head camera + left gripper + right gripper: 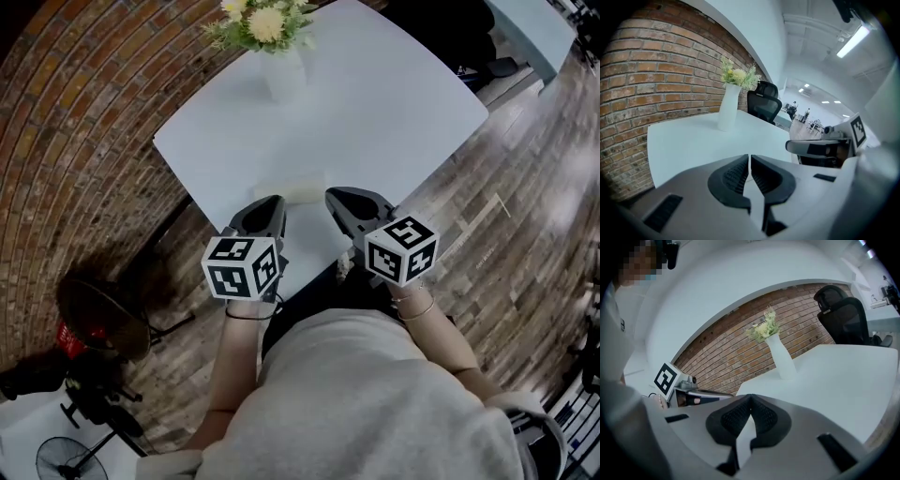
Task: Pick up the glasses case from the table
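Observation:
In the head view a pale, cream-coloured oblong thing [303,194], possibly the glasses case, lies near the front edge of the white table [375,112], too faint to be sure. My left gripper [276,202] is just left of it and my right gripper [332,196] just right of it, both over the table's near edge. The left gripper [750,161] is shut with nothing between its ribbed pads. The right gripper [749,401] is shut and empty too. Neither gripper view shows the case.
A white vase with yellow and green flowers [274,52] stands at the table's far side by a curved brick wall [84,141]. A black office chair [846,319] is behind the table. A fan and tripod [89,375] stand on the wooden floor at the left.

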A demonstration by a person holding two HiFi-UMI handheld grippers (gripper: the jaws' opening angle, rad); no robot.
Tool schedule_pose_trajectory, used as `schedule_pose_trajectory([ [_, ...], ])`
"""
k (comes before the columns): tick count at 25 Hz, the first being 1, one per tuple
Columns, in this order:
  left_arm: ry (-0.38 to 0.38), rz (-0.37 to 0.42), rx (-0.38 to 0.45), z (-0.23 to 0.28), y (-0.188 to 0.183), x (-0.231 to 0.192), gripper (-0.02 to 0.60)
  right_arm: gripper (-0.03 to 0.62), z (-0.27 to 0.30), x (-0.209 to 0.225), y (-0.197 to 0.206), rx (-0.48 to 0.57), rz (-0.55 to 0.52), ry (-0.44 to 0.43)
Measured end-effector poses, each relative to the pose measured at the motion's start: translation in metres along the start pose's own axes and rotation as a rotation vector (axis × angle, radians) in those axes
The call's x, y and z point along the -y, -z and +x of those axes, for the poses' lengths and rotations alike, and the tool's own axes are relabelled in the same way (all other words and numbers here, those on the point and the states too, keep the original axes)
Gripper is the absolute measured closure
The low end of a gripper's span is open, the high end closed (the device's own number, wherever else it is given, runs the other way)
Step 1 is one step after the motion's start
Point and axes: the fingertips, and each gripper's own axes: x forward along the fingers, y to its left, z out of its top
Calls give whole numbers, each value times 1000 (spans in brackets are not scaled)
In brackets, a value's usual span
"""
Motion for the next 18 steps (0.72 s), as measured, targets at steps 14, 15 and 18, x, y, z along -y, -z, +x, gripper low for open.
schedule_pose_trajectory([
  [14, 81, 234, -109, 8, 8, -21, 566, 595, 8, -7, 22, -2, 98, 10],
  [15, 89, 277, -134, 10, 12, -23, 557, 595, 8, -6, 24, -1, 111, 12],
  [18, 132, 425, -200, 17, 22, -25, 442, 595, 11, -1, 29, 1, 130, 33],
])
